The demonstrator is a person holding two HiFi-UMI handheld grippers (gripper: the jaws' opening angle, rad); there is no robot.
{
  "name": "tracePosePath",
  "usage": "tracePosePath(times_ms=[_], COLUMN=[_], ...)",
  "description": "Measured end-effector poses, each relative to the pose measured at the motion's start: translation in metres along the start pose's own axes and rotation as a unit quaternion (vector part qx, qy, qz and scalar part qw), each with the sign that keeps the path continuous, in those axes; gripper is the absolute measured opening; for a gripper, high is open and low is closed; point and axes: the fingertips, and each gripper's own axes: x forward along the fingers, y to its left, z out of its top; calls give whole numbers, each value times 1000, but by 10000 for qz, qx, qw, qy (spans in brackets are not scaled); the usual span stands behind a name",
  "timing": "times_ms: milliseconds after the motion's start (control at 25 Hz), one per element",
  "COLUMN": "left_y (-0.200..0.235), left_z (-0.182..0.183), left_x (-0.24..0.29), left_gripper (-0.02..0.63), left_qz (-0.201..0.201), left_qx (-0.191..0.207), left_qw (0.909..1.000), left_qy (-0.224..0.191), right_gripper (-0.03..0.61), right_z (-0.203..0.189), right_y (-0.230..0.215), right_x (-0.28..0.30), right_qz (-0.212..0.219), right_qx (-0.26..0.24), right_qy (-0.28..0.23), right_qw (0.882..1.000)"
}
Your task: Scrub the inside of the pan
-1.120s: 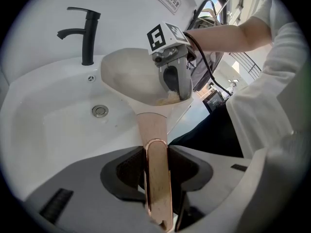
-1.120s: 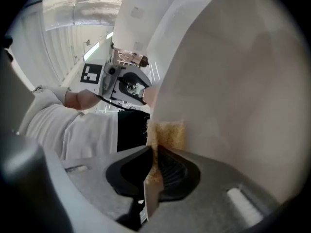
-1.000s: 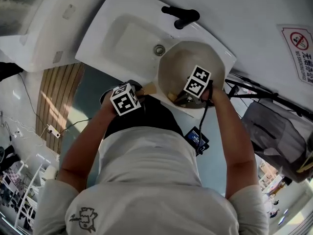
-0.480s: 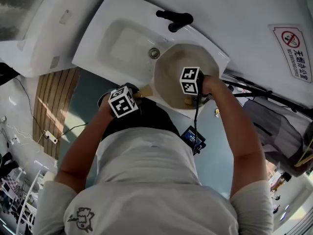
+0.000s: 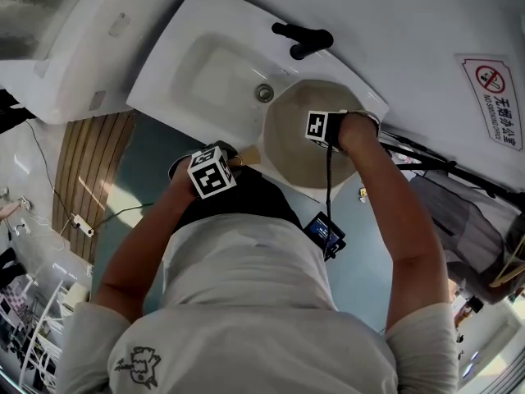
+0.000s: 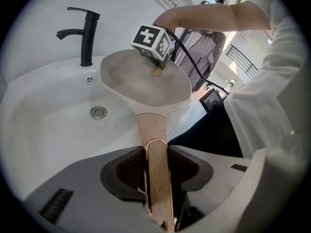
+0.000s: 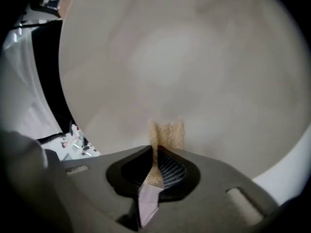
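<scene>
A pan (image 5: 299, 150) with a beige inside is held over the right end of a white sink (image 5: 205, 72). My left gripper (image 6: 156, 165) is shut on its rose-gold handle (image 6: 154, 130), which runs straight up between the jaws to the bowl (image 6: 141, 81). My right gripper (image 7: 155, 171) is shut on a tan scrub sponge (image 7: 167, 135) pressed against the pan's inner wall (image 7: 194, 67). From the left gripper view the right gripper's marker cube (image 6: 152, 41) sits over the pan's far rim, with the sponge (image 6: 156, 72) under it. In the head view that cube (image 5: 318, 126) is inside the pan's upper right.
A black faucet (image 5: 302, 38) stands behind the sink, with the drain (image 5: 264, 93) just left of the pan. A no-smoking sign (image 5: 496, 97) hangs on the wall at right. A black cable (image 5: 330, 187) runs from the right gripper to a device at my waist.
My right gripper has swept the sponge from the pan's near rim across to its far side and has turned. The left gripper and the handle have stayed still.
</scene>
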Motion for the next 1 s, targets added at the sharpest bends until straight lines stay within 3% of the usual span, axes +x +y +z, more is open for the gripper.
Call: tracePosePath(times_ms=[120, 240, 320, 480, 760, 1000], left_y=[0, 1, 2, 2, 3, 3], left_z=[0, -1, -1, -2, -1, -1], left_x=[0, -1, -1, -1, 0, 1], left_gripper=[158, 158, 158, 158, 158, 158], left_qz=[21, 47, 57, 95, 169, 247], left_qx=[5, 2, -2, -7, 25, 55], left_qw=[10000, 10000, 10000, 9999, 9998, 9997], left_qy=[9, 27, 41, 73, 78, 64], right_gripper=[35, 35, 35, 35, 35, 35], right_z=[22, 40, 50, 68, 106, 147], right_y=[-52, -79, -91, -102, -90, -62], right_x=[-9, -38, -61, -109, -136, -149], right_qz=[-1267, -2319, -2997, -4147, -4736, -4264], right_qx=[-37, -26, -63, -223, -848, -1238], right_qy=[-312, -857, -1272, -2027, -3013, -3993], right_qw=[9914, 9690, 9455, 8868, 8232, 8022])
